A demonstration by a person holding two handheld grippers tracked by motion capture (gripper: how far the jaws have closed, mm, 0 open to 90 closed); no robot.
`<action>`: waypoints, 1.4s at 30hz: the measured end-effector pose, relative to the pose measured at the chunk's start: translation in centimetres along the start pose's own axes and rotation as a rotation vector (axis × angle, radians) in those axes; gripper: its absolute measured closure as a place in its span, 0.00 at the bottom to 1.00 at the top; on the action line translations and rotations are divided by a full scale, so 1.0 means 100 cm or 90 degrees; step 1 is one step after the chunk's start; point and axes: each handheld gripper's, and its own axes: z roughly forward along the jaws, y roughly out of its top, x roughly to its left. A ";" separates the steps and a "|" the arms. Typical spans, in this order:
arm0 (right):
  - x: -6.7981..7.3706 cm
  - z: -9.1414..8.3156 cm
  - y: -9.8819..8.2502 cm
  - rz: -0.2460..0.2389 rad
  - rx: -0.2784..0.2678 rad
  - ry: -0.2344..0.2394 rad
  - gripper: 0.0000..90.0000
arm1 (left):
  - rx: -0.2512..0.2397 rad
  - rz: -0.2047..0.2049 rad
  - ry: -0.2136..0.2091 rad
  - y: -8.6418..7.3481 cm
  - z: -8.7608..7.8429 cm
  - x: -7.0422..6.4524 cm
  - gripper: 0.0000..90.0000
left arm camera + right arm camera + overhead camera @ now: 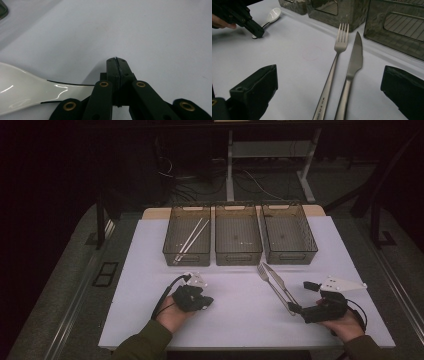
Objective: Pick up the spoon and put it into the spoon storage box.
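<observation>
Left gripper view: left tool (116, 61) closed, empty; spoon (25, 87) lies on bench (155, 30), handle beneath it. Open first, then straddle the handle. Right tool (329, 85) gapes around fork (340, 42) and knife (355, 57); better take one only.

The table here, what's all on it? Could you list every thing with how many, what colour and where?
bins: three, clear grey, in a row at the far side of the table
chopsticks: two, pale, in the left bin
spoon: one, white, on the table by the left claw
fork: one, silver, flat on the table between the right claw's jaws
knife: one, silver, beside the fork
table: one, white top
left claw: black, jaws shut, beside the spoon
right claw: black, jaws open around the fork and knife handles
</observation>
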 end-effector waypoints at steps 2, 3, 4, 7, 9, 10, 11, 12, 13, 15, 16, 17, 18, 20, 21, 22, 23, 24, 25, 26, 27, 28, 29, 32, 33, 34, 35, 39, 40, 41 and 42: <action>0.000 0.000 0.000 0.002 0.001 0.000 0.01 | 0.004 0.000 -0.001 -0.003 -0.003 0.001 0.98; 0.000 0.000 0.000 0.001 0.001 0.001 0.01 | 0.005 -0.004 -0.002 -0.004 -0.004 0.001 0.98; 0.000 0.000 0.000 0.002 0.003 0.001 0.01 | 0.005 -0.005 0.000 -0.005 -0.005 0.001 0.98; 0.000 0.000 0.000 0.002 0.002 0.001 0.01 | 0.009 -0.013 0.003 -0.009 -0.009 0.003 0.98; 0.000 0.000 0.000 0.002 0.002 0.000 0.01 | 0.012 -0.024 0.003 -0.012 -0.012 0.003 0.98; 0.000 0.000 0.000 0.001 0.002 0.000 0.01 | 0.011 -0.030 0.005 -0.014 -0.013 0.003 0.98; 0.000 0.000 0.000 0.001 0.001 0.000 0.01 | 0.015 -0.029 0.008 -0.015 -0.015 0.003 0.98; 0.000 0.000 0.000 0.000 0.001 -0.001 0.01 | 0.016 -0.030 0.010 -0.017 -0.016 0.003 0.98; 0.000 0.000 0.000 0.001 0.001 -0.001 0.01 | 0.016 -0.036 0.011 -0.018 -0.017 0.003 0.98; 0.000 0.000 0.000 0.001 0.001 -0.001 0.01 | 0.016 -0.034 0.016 -0.021 -0.020 0.004 0.98; 0.000 0.000 0.000 0.000 0.001 -0.001 0.01 | 0.019 -0.037 0.018 -0.022 -0.022 0.004 0.98; 0.000 0.000 0.000 0.000 0.001 -0.001 0.01 | 0.020 -0.037 0.022 -0.023 -0.023 0.005 0.98; 0.000 0.000 0.000 0.000 0.002 0.000 0.01 | 0.019 -0.040 0.026 -0.025 -0.024 0.005 0.98; 0.000 0.000 0.000 0.000 0.002 0.000 0.01 | 0.022 -0.043 0.031 -0.027 -0.027 0.006 0.98; 0.000 0.000 0.000 -0.001 0.001 -0.001 0.01 | 0.022 -0.045 0.033 -0.029 -0.029 0.008 0.98; 0.000 0.000 0.000 0.000 0.001 -0.002 0.01 | 0.024 -0.045 0.038 -0.030 -0.031 0.009 0.98; 0.000 0.000 0.000 0.000 0.001 -0.002 0.01 | 0.023 -0.052 0.043 -0.032 -0.032 0.009 0.98; 0.000 0.000 0.000 0.000 0.001 -0.002 0.01 | 0.024 -0.053 0.047 -0.033 -0.034 0.011 0.98; 0.000 0.000 0.000 0.000 0.001 -0.002 0.01 | 0.024 -0.053 0.053 -0.035 -0.036 0.012 0.98; 0.000 0.000 0.000 0.000 0.001 -0.002 0.01 | 0.022 -0.060 0.058 -0.037 -0.038 0.014 0.98; 0.000 0.000 0.000 0.000 0.002 -0.001 0.01 | 0.024 -0.062 0.064 -0.038 -0.040 0.015 0.98; 0.000 0.000 0.000 0.000 0.001 -0.001 0.01 | 0.022 -0.064 0.070 -0.040 -0.041 0.017 0.98; 0.000 0.000 0.000 0.000 0.001 -0.001 0.01 | 0.020 -0.063 0.075 -0.041 -0.044 0.019 0.98; 0.000 0.000 0.000 -0.001 0.001 -0.001 0.01 | 0.013 -0.082 0.088 -0.045 -0.049 0.024 0.98; 0.000 0.000 0.000 -0.001 0.001 -0.001 0.01 | 0.013 -0.084 0.093 -0.046 -0.051 0.027 0.98; 0.000 0.000 0.000 -0.001 0.001 -0.001 0.01 | 0.008 -0.086 0.096 -0.048 -0.052 0.029 0.98; 0.000 0.000 0.000 -0.001 0.002 -0.001 0.01 | 0.008 -0.090 0.098 -0.049 -0.054 0.030 0.98; 0.000 0.000 0.000 -0.002 0.001 -0.001 0.01 | 0.006 -0.097 0.109 -0.052 -0.058 0.039 0.98; 0.000 0.000 0.000 -0.002 0.001 0.000 0.01 | 0.003 -0.099 0.113 -0.053 -0.058 0.041 0.98; 0.001 0.000 0.000 -0.002 0.001 0.000 0.01 | 0.002 -0.098 0.115 -0.054 -0.059 0.043 0.98; 0.001 0.000 0.000 -0.002 0.002 0.000 0.01 | 0.000 -0.098 0.119 -0.054 -0.060 0.045 0.98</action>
